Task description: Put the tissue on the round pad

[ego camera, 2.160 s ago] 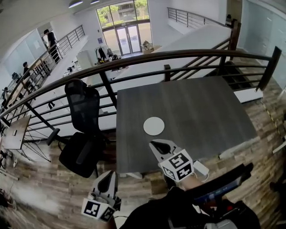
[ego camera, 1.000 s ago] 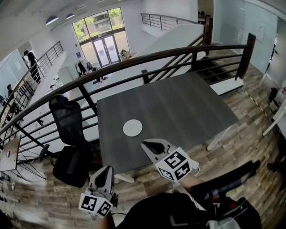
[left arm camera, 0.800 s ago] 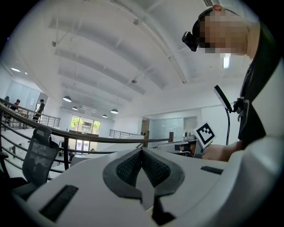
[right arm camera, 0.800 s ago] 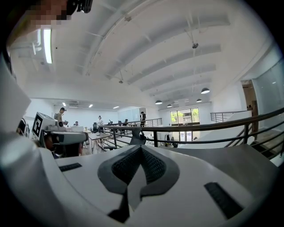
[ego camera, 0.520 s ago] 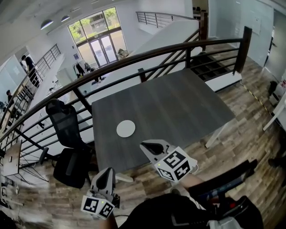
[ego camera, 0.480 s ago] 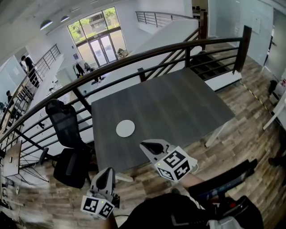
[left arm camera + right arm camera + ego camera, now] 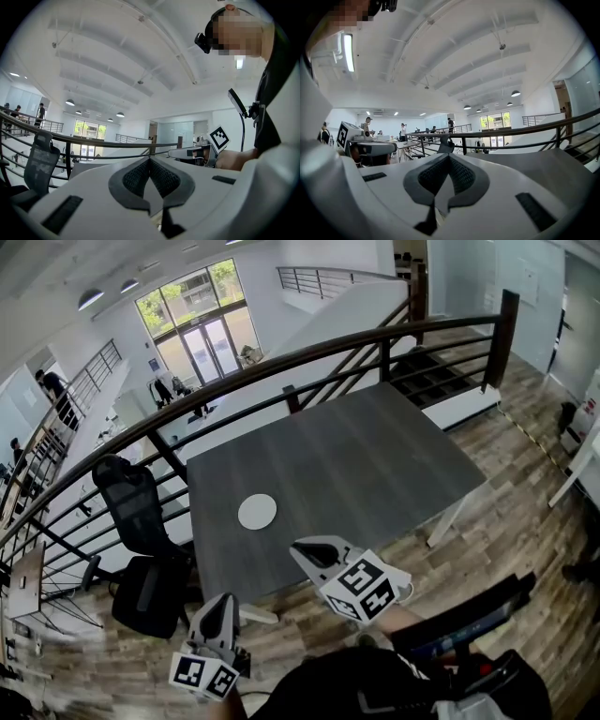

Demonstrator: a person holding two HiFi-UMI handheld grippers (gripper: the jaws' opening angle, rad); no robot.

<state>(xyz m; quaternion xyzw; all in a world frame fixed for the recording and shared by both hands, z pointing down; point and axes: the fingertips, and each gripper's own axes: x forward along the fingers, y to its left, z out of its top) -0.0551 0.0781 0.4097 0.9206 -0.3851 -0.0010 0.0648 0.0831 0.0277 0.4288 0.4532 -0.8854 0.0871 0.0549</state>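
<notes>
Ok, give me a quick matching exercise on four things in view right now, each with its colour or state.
Things:
1 round pad
2 office chair
3 right gripper
4 table

Colour or state:
A shut, nothing between its jaws
B white, lying flat on the tabletop
C black, standing left of the table
D dark grey top

Pairs: 1-B, 2-C, 3-A, 4-D
</notes>
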